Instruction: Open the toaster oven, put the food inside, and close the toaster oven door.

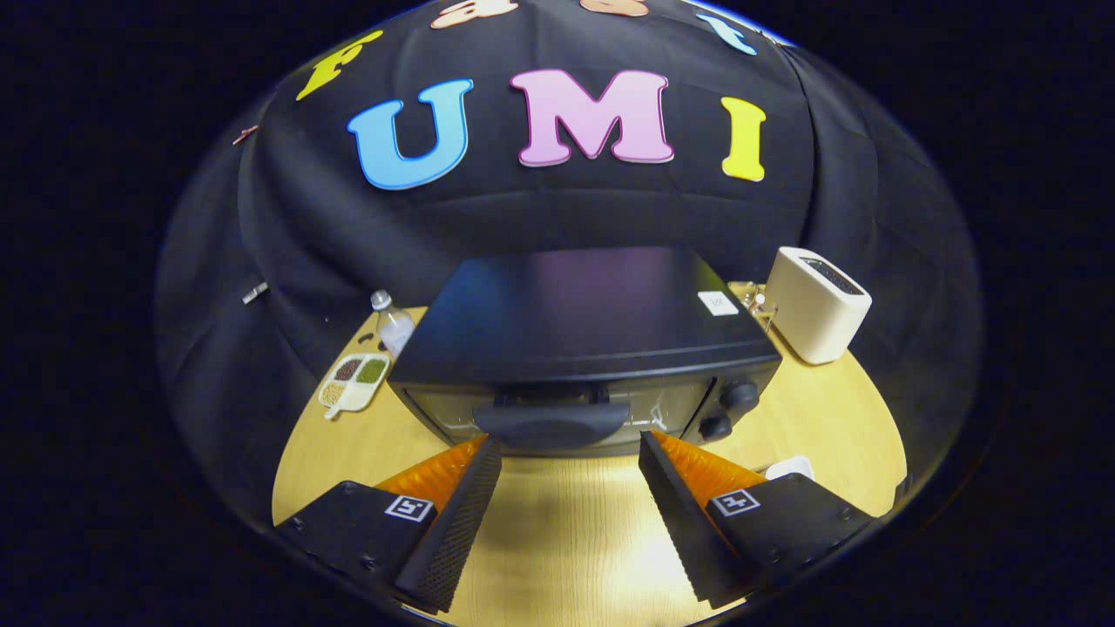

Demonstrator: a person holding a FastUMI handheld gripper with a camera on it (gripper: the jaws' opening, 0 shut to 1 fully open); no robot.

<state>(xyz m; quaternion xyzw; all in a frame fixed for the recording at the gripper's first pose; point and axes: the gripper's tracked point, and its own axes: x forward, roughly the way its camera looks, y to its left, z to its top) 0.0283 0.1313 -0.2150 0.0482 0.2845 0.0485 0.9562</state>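
Oven (592,331) mid-frame, door shut. Handle (553,424) rigid, probably slick: take it at centre. Gripper (571,457) wide, holding nothing, fingers either side of the handle.

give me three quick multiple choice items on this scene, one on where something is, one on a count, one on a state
1. Where does the white toaster stand?
A. beside the toaster oven, on its knob side
B. on top of it
C. between the fingers

2. How many knobs show on the oven front?
A. two
B. four
C. none

3. The oven door is
A. hanging open
B. closed
C. taken off

Answers: 1 A, it sits on the table next to the knobs. 2 A, one above the other. 3 B, the handle sits flush, just ahead of the open gripper.
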